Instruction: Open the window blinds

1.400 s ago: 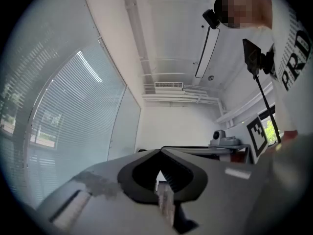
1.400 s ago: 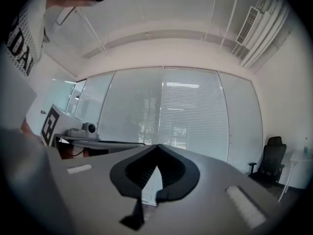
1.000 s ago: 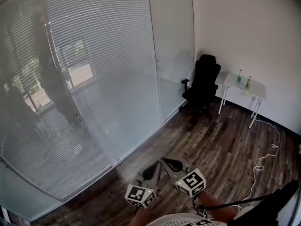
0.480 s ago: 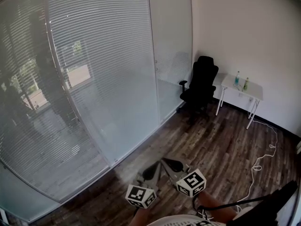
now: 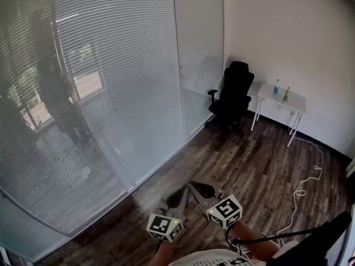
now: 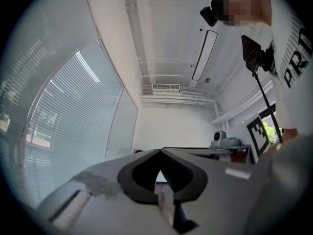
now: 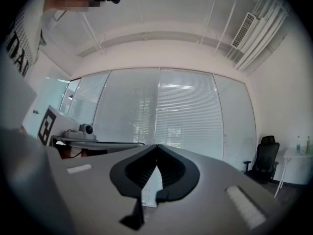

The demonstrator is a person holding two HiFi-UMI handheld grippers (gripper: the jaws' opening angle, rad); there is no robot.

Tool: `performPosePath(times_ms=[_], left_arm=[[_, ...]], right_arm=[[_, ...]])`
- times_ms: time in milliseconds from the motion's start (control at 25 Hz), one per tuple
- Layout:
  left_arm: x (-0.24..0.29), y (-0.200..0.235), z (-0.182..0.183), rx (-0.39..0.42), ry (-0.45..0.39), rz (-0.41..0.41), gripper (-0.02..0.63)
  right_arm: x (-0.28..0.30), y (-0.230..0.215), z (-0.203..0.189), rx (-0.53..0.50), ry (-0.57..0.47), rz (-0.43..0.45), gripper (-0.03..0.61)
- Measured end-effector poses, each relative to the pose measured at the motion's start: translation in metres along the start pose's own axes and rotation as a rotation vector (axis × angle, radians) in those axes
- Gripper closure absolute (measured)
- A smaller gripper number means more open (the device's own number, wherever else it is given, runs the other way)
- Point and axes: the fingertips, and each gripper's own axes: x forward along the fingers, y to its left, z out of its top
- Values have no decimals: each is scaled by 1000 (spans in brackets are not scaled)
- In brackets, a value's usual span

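Observation:
White slatted window blinds point(image 5: 119, 71) hang behind a tall glass wall on the left of the head view; their slats let some outdoor light and greenery through. Both grippers sit low at the bottom centre, well short of the blinds. My left gripper point(image 5: 175, 197) is shut, its jaw tips meeting with nothing between them point(image 6: 159, 151). My right gripper point(image 5: 192, 187) is shut and empty as well point(image 7: 156, 146), and it points at the blinds point(image 7: 185, 114). The blinds point(image 6: 63, 116) fill the left of the left gripper view.
A black office chair point(image 5: 232, 93) stands by the far end of the glass wall. Beside it is a small white table point(image 5: 280, 100) with two bottles. A white cable point(image 5: 302, 192) trails over the dark wood floor point(image 5: 244, 159). A black stand point(image 5: 310, 238) crosses the bottom right corner.
The head view has shifted a little, so the chair and table sit slightly further left and higher. Both grippers stay in place and shut.

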Motion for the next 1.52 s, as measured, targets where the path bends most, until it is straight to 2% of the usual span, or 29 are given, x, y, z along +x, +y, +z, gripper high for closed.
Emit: performPosePath(times_ms=[320, 640, 1160, 1520], left_arm=[[21, 9, 12, 56, -17, 2, 621], [55, 17, 12, 101, -4, -34, 621], [98, 37, -24, 80, 18, -20, 621], [178, 56, -29, 65, 24, 20, 621]], right_arm=[[7, -15, 9, -65, -5, -15, 571], [13, -46, 4, -42, -4, -43, 571], [33, -96, -27, -5, 24, -32, 571], [53, -175, -25, -15, 45, 15, 571]])
